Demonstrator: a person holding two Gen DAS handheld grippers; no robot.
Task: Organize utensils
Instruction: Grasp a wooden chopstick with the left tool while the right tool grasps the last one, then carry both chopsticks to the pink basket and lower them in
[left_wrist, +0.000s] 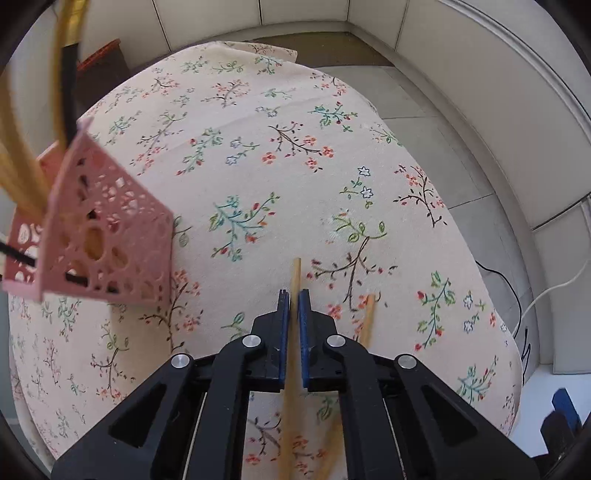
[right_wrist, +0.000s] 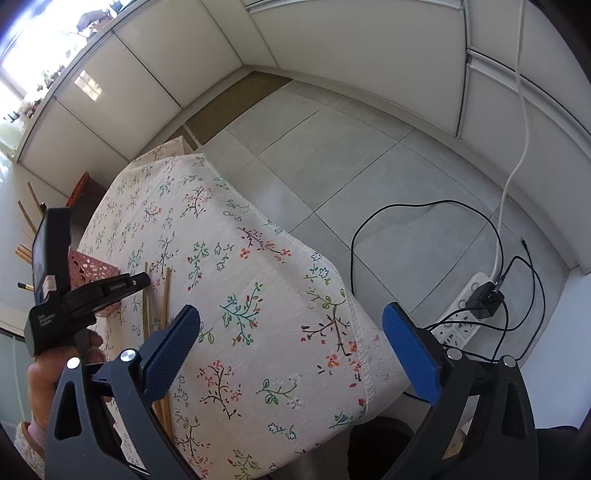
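My left gripper (left_wrist: 294, 295) is shut on a wooden chopstick (left_wrist: 295, 273) and holds it just above the floral tablecloth (left_wrist: 258, 177). A second chopstick (left_wrist: 368, 317) lies on the cloth just right of it. A pink perforated utensil holder (left_wrist: 107, 236) stands at the left with several wooden and black-handled utensils in it. In the right wrist view my right gripper (right_wrist: 291, 339) is open and empty above the table's near corner. The left gripper (right_wrist: 110, 290), the chopsticks (right_wrist: 164, 295) and the pink holder (right_wrist: 92, 267) show at its left.
The table (right_wrist: 258, 295) is small, with its edges close on the right. A white power strip (right_wrist: 465, 314) with black and white cables lies on the tiled floor to the right. White cabinets line the walls. A brown box (left_wrist: 107, 55) sits beyond the table.
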